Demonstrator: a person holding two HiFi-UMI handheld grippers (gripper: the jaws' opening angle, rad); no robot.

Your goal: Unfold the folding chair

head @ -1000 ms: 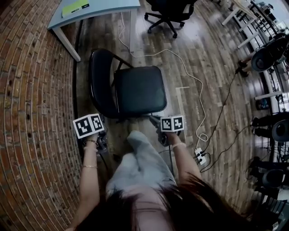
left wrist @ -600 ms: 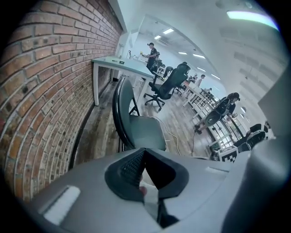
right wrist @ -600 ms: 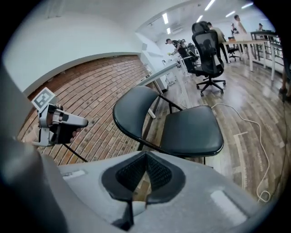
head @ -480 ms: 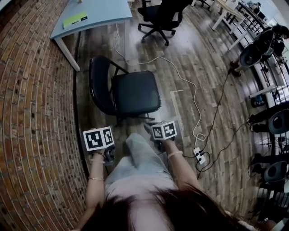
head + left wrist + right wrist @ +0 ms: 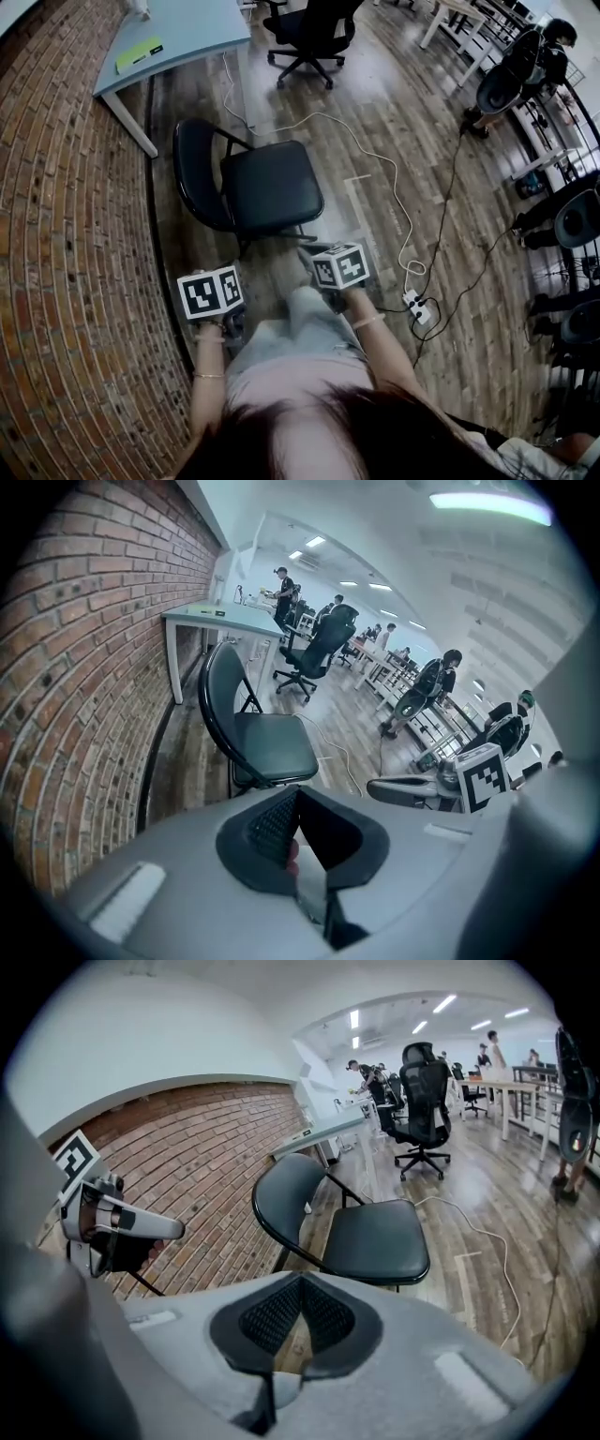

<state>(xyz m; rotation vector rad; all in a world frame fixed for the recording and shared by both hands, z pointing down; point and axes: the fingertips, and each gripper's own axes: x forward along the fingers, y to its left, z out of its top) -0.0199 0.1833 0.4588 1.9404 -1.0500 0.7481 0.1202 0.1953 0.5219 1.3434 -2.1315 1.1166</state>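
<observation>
The black folding chair (image 5: 272, 187) stands unfolded on the wood floor, seat flat, its rounded backrest (image 5: 192, 173) toward the brick wall. It also shows in the left gripper view (image 5: 267, 747) and in the right gripper view (image 5: 375, 1237). My left gripper (image 5: 217, 298) hovers in front of the chair on the left, apart from it, jaws shut and nothing in them (image 5: 297, 797). My right gripper (image 5: 307, 255) hangs just short of the seat's front edge, also shut and empty (image 5: 300, 1283). Neither touches the chair.
The brick wall (image 5: 66, 234) runs along the left. A light blue table (image 5: 187, 37) stands behind the chair, with a black office chair (image 5: 305, 28) beside it. A white cable (image 5: 375, 159) crosses the floor to a power strip (image 5: 417, 305) on the right. People work at desks farther back.
Both grippers have drawn back from the chair's front edge toward the person and risen. The chair stays unfolded in the same spot.
</observation>
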